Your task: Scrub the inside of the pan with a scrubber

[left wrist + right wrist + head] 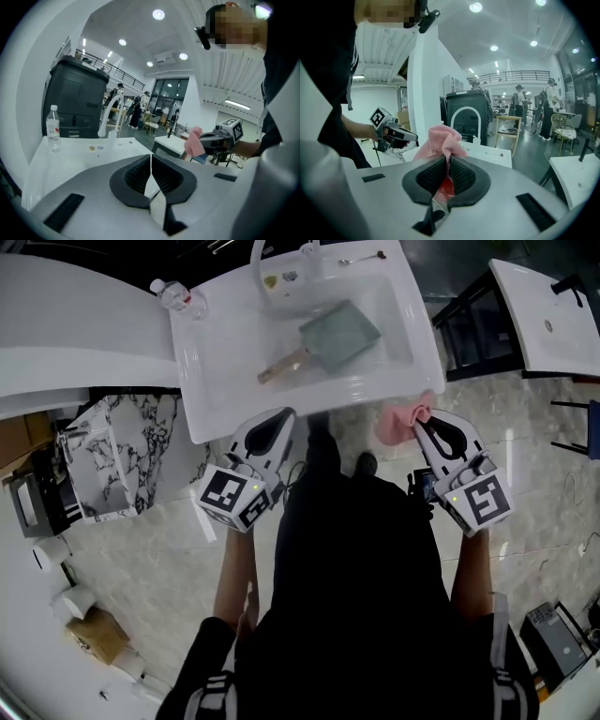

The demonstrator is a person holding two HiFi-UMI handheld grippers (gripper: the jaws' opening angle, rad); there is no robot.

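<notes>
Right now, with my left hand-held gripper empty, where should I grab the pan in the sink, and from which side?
Take the wooden handle: it looks slim enough for jaws, while the pan body is broad and flat. It juts toward the near-left corner of the sink, so come from that side with the left hand-held gripper, opening its shut jaws first.

The sink [217, 371] is showing a smooth, glossy white surface, and the pan [341, 334] lying inside it is presenting a matt grey-green finish with a handle [281, 366] looking like pale wood. The scrubber [399, 422], just off the sink's near edge, is reading as rough pink mesh cloth.
</notes>
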